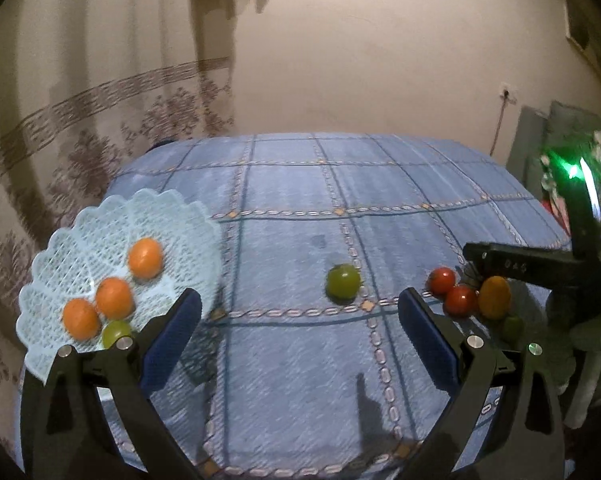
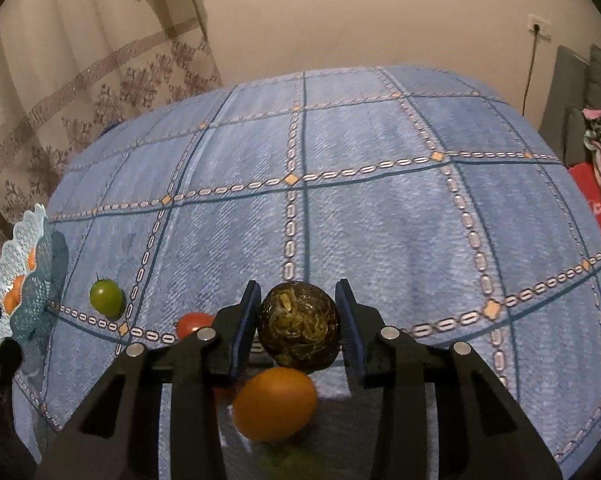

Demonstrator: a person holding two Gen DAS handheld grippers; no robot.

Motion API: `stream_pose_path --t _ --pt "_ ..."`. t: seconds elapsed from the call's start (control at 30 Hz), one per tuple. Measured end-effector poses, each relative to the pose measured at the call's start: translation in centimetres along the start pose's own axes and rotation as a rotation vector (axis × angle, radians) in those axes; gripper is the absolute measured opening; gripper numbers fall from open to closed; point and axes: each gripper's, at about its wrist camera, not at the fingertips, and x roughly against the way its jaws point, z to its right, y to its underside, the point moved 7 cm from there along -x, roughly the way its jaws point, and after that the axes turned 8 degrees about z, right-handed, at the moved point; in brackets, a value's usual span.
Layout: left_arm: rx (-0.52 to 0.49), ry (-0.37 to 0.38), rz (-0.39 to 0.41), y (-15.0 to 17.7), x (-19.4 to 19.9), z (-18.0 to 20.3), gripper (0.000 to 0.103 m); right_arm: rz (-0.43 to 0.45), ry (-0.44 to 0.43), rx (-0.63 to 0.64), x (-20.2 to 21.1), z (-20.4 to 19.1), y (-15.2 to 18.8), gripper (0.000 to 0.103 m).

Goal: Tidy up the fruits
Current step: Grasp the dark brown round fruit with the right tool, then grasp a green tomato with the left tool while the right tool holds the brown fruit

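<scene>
Fruits spread across a blue checked cloth (image 1: 300, 208) covering the counter. At far left, pale blue mesh basket (image 1: 100, 232) holding three oranges (image 1: 114, 298) and one small green fruit (image 1: 115, 332), that one tucked at the near rim. Left gripper (image 1: 300, 312) low over the cloth, jaws wide apart and empty, left pad overlapping the basket's near edge in the left wrist view, right pad just short of the red pair. Between those jaws but farther off, lone green tomato (image 1: 343, 281) resting on the cloth, touching neither pad. Further right, two red tomatoes (image 1: 452, 292) touching each other, then an orange-yellow oval fruit (image 1: 494, 297) beside them, with a dim green piece (image 1: 512, 326) just in front of it. Right gripper (image 1: 540, 268) reaching in from the right edge over that cluster, green light glowing on its body.

From the right wrist view: dark mottled round fruit (image 2: 298, 326) sitting between the right gripper's (image 2: 298, 322) jaws, left pad against its side, right pad close to or touching its other side, contact hard to confirm. Orange oval fruit below the jaws on the cloth, one red tomato peeking out at left. Gripper tilted down toward the cloth.
</scene>
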Motion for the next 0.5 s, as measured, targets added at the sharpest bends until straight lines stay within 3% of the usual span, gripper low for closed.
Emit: stream_pose_path --t 0.23,0.5 --pt "-0.062 0.051 -0.043 0.1 -2.8 3.5 0.098 0.040 0.016 -0.015 1.6 2.0 -0.1 0.039" --pt "-0.076 0.094 -0.115 1.1 -6.6 5.5 0.081 0.071 0.000 -0.038 2.4 3.0 -0.4 0.039"
